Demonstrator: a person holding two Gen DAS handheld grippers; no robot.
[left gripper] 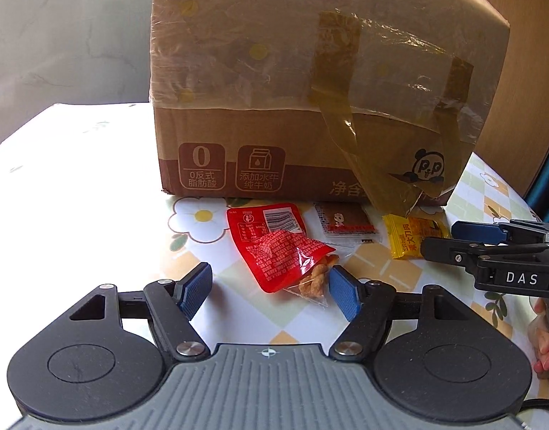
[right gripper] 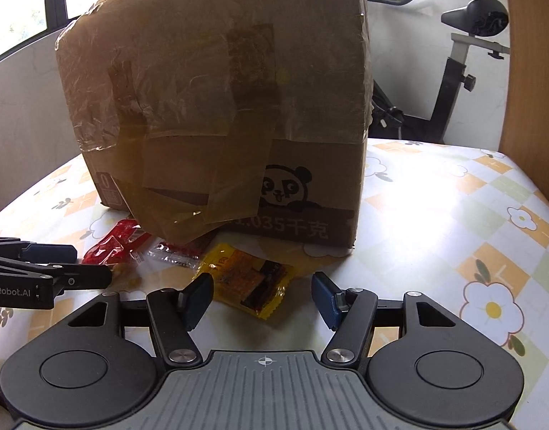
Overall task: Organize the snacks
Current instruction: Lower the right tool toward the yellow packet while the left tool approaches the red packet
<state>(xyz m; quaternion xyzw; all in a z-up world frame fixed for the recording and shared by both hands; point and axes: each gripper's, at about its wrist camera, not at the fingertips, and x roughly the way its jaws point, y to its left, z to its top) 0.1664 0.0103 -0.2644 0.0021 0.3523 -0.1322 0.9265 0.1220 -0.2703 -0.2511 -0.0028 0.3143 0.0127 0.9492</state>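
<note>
A red snack packet with a clear end lies on the flowered tablecloth in front of a taped cardboard box. My left gripper is open, its fingers on either side of the packet's near end. A brown-and-clear packet lies behind it. A yellow packet lies to the right. In the right wrist view, my right gripper is open around the near end of the yellow packet. The red packet and the left gripper show at left. The right gripper shows in the left wrist view.
The box stands close behind the packets, with loose tape flaps hanging over them. The tablecloth stretches to the right. An exercise bike stands beyond the table. A wooden panel is at the far right.
</note>
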